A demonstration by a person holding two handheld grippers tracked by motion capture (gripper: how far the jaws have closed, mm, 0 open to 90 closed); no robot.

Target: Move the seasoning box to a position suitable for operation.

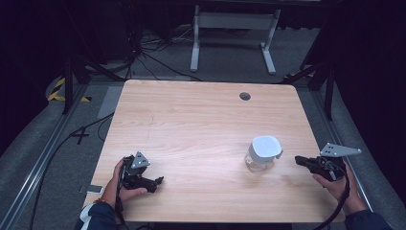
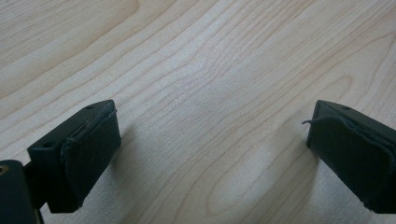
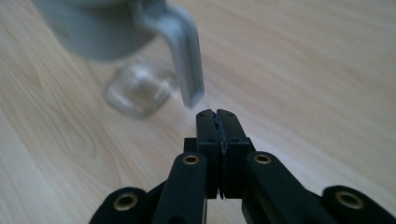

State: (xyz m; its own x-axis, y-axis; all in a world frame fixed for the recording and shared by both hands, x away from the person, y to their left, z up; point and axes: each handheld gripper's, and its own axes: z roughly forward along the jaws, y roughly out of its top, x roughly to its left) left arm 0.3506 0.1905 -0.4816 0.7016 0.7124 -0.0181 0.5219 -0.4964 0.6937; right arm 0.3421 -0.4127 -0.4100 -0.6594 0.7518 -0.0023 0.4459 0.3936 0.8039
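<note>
The wooden table (image 1: 201, 124) is lying mostly bare, its far edge carrying a small round grommet (image 1: 245, 96). At its near right a clear glass jug (image 1: 262, 152) with a white lid and a white handle is standing upright.

The left gripper (image 1: 152, 183) is resting at the near left corner, well apart from the jug, its jaws spread wide over bare wood.

The right gripper (image 3: 217, 116) is hovering just right of the jug, its jaws pressed together with nothing between them, the tips pointing at the handle (image 3: 184, 56) and sitting just short of its lower end.

The main risk, as I judge it, is that these closed tips are heading toward the handle: a push there could be sliding or tipping the jug leftward, since nothing is steadying it. The glass body looks slippery, and the lid may be sitting loose.
</note>
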